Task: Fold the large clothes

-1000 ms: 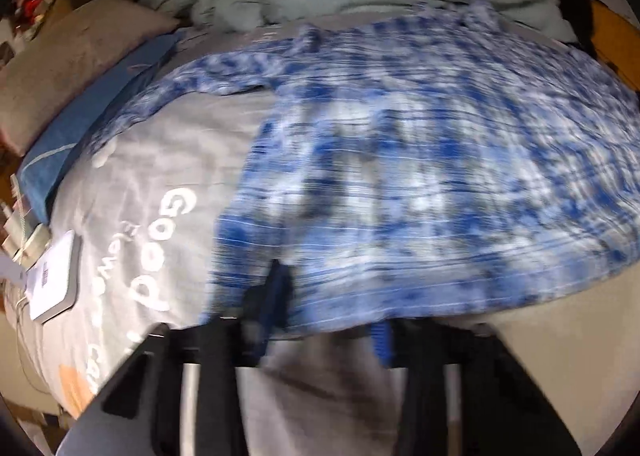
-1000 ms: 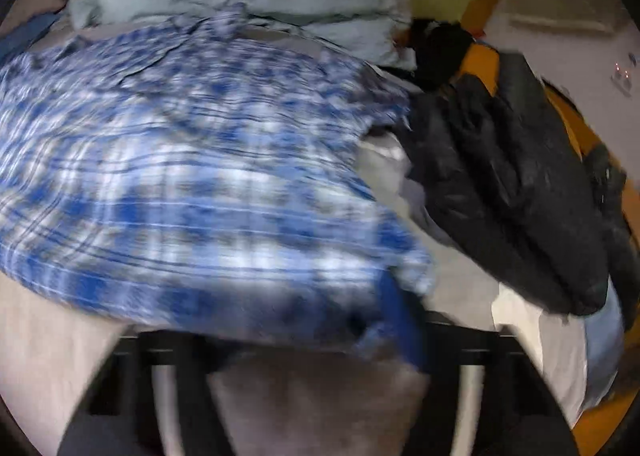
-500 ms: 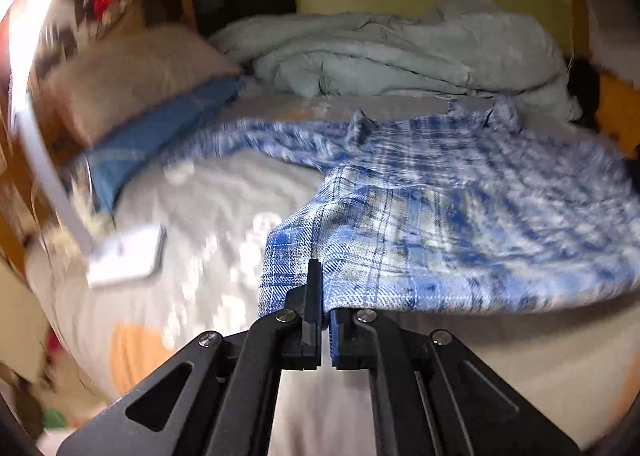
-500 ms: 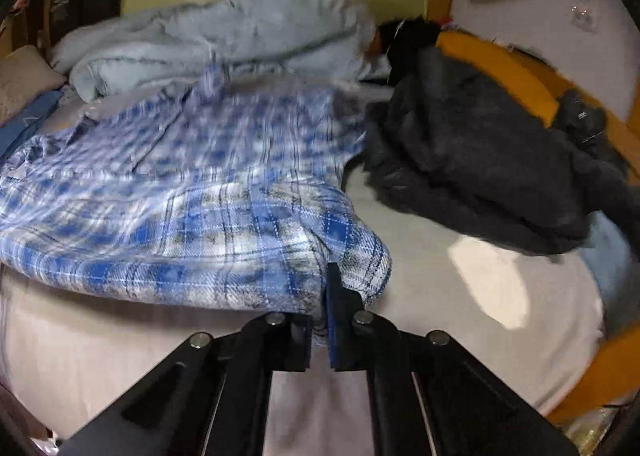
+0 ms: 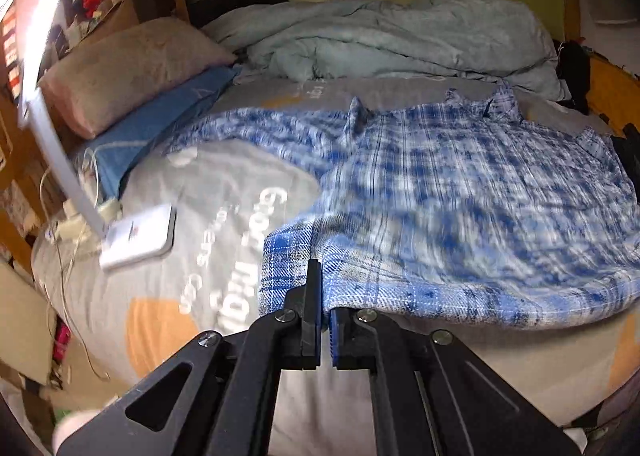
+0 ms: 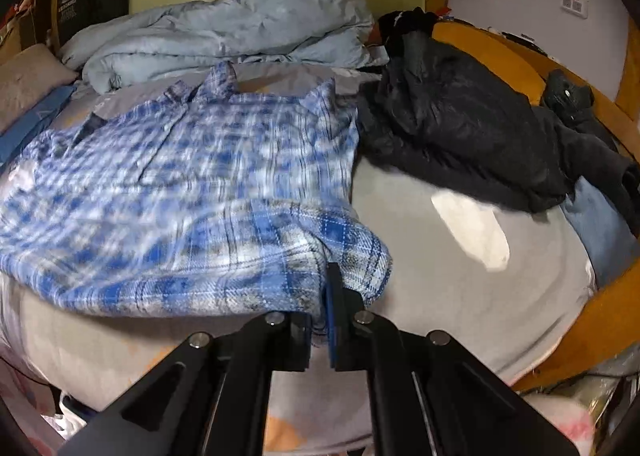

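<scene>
A blue and white plaid shirt (image 5: 460,192) lies spread on the grey bedsheet (image 5: 200,216), collar toward the far side. It also shows in the right wrist view (image 6: 180,184). My left gripper (image 5: 325,296) is shut on the shirt's near left hem corner. My right gripper (image 6: 326,296) is shut on the near right hem corner. Both corners are lifted a little above the sheet (image 6: 460,276). The shirt's left sleeve stretches toward the pillows.
A pale blue duvet (image 5: 400,36) is heaped at the back. A beige pillow (image 5: 124,68) and a blue one (image 5: 160,128) lie left, near a white device (image 5: 136,236) with cables. A black jacket (image 6: 472,124) lies on the right by the orange bed rail (image 6: 592,316).
Both grippers closed on the shirt's hem corners and pulled back toward me, lifting the hem. The view now takes in the whole bed.
</scene>
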